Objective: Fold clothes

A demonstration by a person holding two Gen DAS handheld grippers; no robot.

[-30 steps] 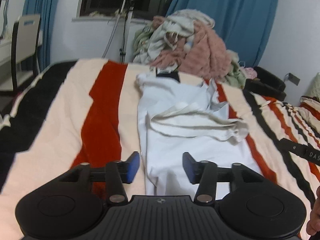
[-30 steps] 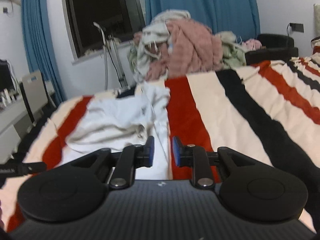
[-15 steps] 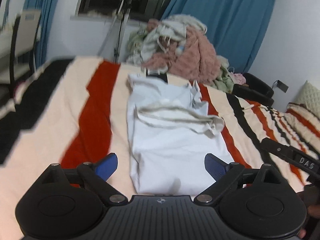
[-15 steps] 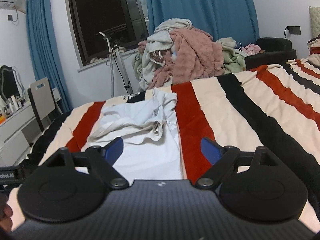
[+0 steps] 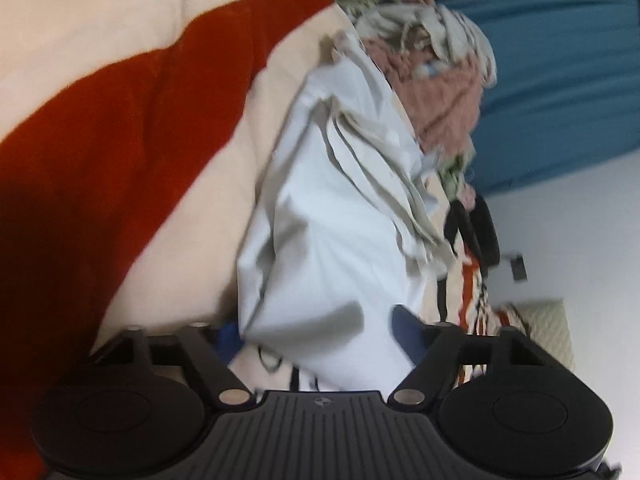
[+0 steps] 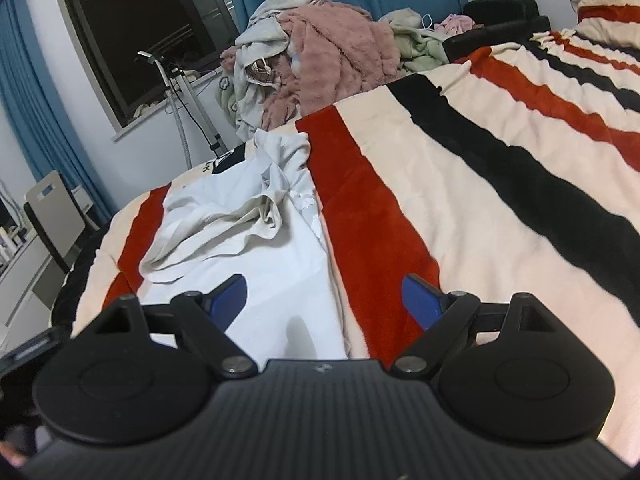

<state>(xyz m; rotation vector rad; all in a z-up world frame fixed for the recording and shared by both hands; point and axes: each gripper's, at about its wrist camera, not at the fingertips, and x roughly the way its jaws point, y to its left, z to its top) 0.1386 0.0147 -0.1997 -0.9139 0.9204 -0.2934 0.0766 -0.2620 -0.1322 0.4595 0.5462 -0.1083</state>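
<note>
My left gripper (image 5: 318,330) and right gripper (image 6: 323,300) both gaped wide, gripping nothing, straddling the white shirt (image 6: 256,240); a laundry heap (image 6: 320,56) crowded the striped blanket's (image 6: 480,200) far edge.

The left wrist view is tilted and motion-blurred. In it the near hem of the white garment (image 5: 320,264) drapes over the left gripper (image 5: 316,336), hiding most of its left blue pad (image 5: 229,334); whether that pad touches the cloth cannot be told. In the right wrist view, the gripper body covers the garment's (image 6: 276,280) near edge. The chair (image 6: 54,220) is cut by the left edge.
</note>
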